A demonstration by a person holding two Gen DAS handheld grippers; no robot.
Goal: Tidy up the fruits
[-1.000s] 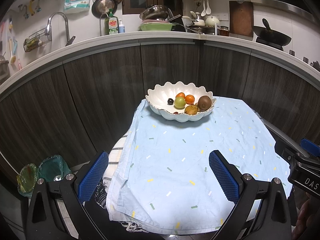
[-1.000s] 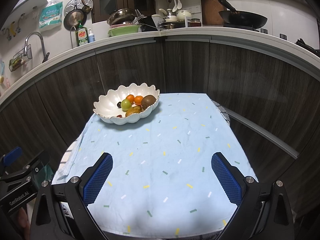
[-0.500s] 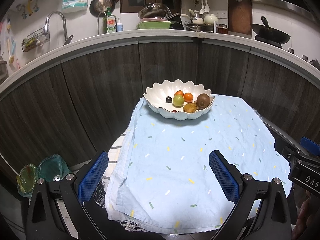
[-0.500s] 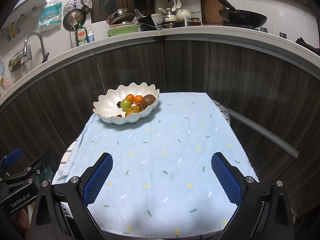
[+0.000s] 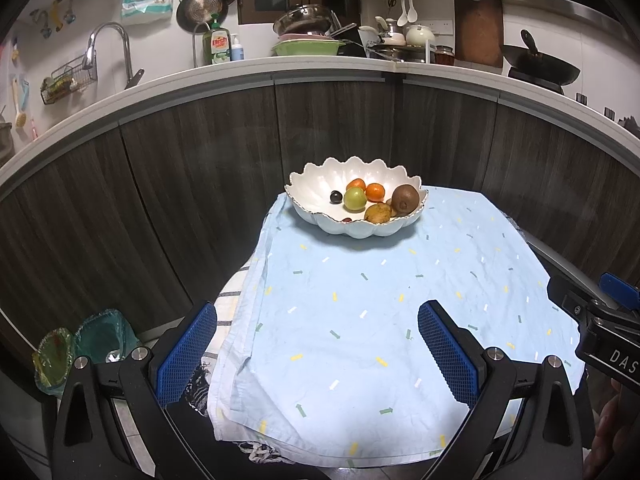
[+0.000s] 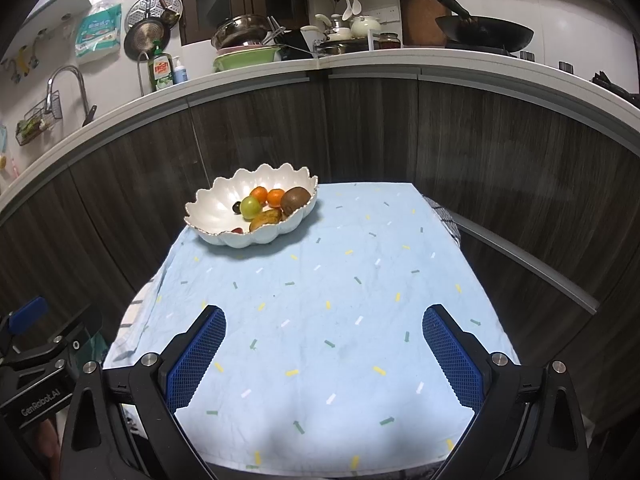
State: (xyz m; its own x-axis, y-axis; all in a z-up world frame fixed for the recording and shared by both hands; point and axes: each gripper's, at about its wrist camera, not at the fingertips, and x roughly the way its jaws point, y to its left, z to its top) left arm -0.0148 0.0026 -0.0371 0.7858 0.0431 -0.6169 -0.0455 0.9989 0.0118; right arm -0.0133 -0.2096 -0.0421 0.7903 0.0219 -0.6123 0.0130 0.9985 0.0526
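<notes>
Two grippers: the left gripper (image 5: 318, 344) and the right gripper (image 6: 324, 350) both have blue-padded jaws spread wide, with nothing between them, over the near end of the table.
Writing on grippers: the right gripper's body, seen at the right edge of the left wrist view, shows the letters "DAS"; the left gripper's body, at the lower left of the right wrist view, reads "GenRobot.AI".
Tablecloth (image 5: 400, 300): pale blue with small yellow, white and green dashes and arrows, wrinkled, hanging over the near edge; a checked cloth (image 5: 230, 304) peeks out beneath it on the left.
Fruit bowl (image 5: 320, 188): white, scalloped rim, sitting at the far left corner of the cloth, well apart from both grippers.
Fruit in bowl: a brown kiwi (image 5: 405, 198) at the right, two orange tangerines (image 5: 375, 192) behind, a green round fruit (image 5: 355, 199) in the middle, a small dark grape (image 5: 335, 197) to its left, and a yellow-brown fruit (image 5: 377, 213) at the front rim. All lie in the right half of the bowl.
Floor, left: two greenish plastic bags (image 5: 80, 348) beside the table.
Counter behind: a green bottle labelled "Dish" (image 5: 216, 44), a faucet (image 5: 112, 48), a green basin (image 5: 308, 46), a wooden cutting board (image 5: 479, 30) and a black wok (image 5: 540, 66).
</notes>
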